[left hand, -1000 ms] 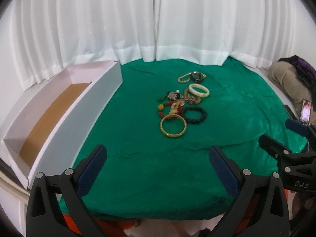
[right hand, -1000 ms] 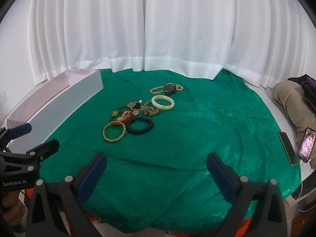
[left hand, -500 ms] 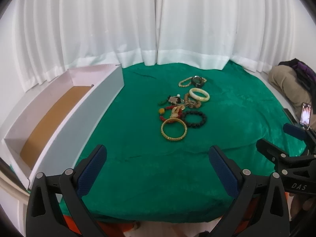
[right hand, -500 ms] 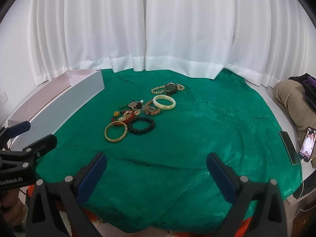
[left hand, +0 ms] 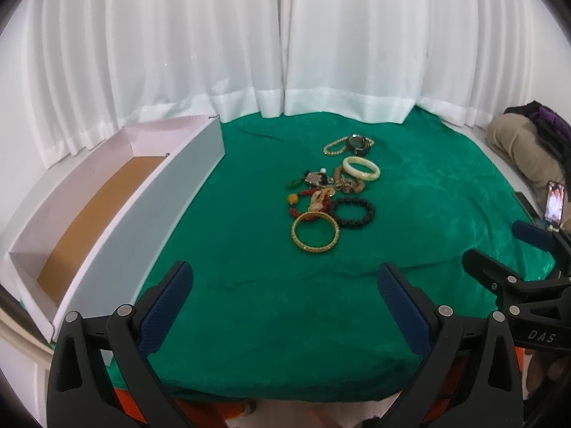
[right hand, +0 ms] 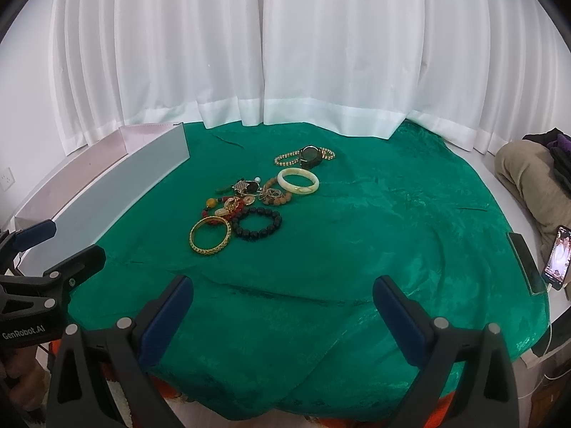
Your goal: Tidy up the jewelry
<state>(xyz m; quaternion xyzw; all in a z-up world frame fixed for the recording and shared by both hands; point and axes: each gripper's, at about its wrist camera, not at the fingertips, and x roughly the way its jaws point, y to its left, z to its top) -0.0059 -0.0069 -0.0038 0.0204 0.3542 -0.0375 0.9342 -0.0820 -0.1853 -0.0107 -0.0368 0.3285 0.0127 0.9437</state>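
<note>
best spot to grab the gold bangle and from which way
Grip the near arc of the gold bangle, coming down from above with one finger inside the ring and one outside. It lies flat on the green cloth, so a side pinch has little to bite. Its far edge touches the red beads and it sits close to the black bead bracelet; the near side is free. The left gripper, open, looks the better lined up.
</note>
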